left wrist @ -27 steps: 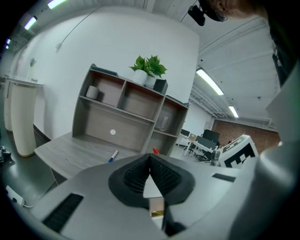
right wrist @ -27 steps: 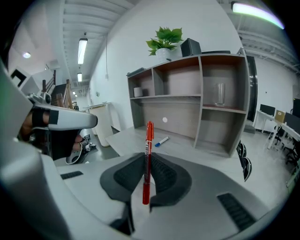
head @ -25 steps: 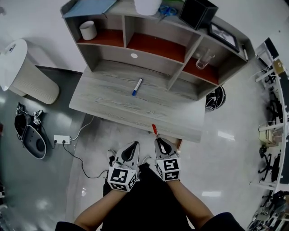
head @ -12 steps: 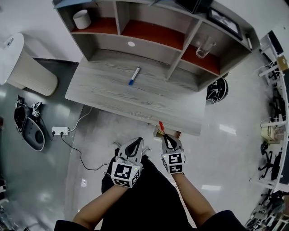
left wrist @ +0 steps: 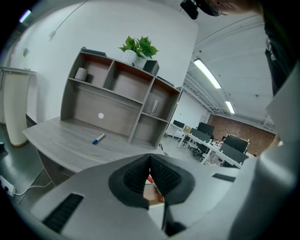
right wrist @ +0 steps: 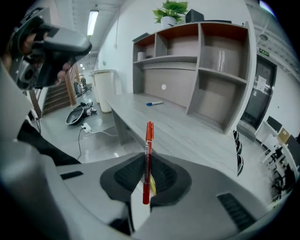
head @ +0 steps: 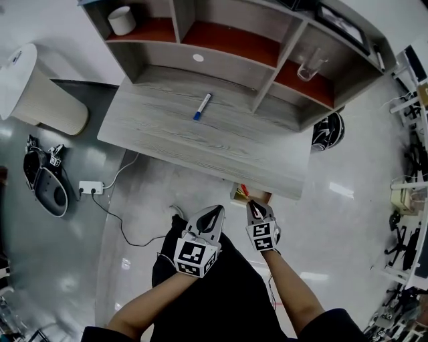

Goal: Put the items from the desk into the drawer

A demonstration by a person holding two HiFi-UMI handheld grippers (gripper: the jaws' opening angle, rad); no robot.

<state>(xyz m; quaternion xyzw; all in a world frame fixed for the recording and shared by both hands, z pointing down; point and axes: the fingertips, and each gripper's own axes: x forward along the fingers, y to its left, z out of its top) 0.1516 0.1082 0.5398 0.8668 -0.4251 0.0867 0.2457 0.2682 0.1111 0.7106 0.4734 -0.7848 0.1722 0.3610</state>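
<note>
A red pen (right wrist: 148, 159) stands upright between the jaws of my right gripper (right wrist: 146, 174), which is shut on it. In the head view that gripper (head: 257, 208) sits just off the desk's front edge, and the red pen (head: 244, 190) points at a brown drawer opening (head: 254, 198) under the desktop. My left gripper (head: 214, 214) hovers beside it, shut with nothing in it (left wrist: 150, 161). A blue marker (head: 202, 107) lies on the grey desk (head: 167, 133) near the hutch; the marker also shows in the gripper views (left wrist: 98, 139) (right wrist: 154, 103).
The hutch holds a white cup (head: 122, 20) and a drinking glass (head: 311, 67). A white bin (head: 37, 90) stands left of the desk, with a power strip (head: 90, 189) and cable on the floor. A dark round object (head: 328, 130) lies by the desk's right end.
Both grippers have shifted right along the desk's front edge. The right one, still holding the red pen, now sits at the drawer opening.
</note>
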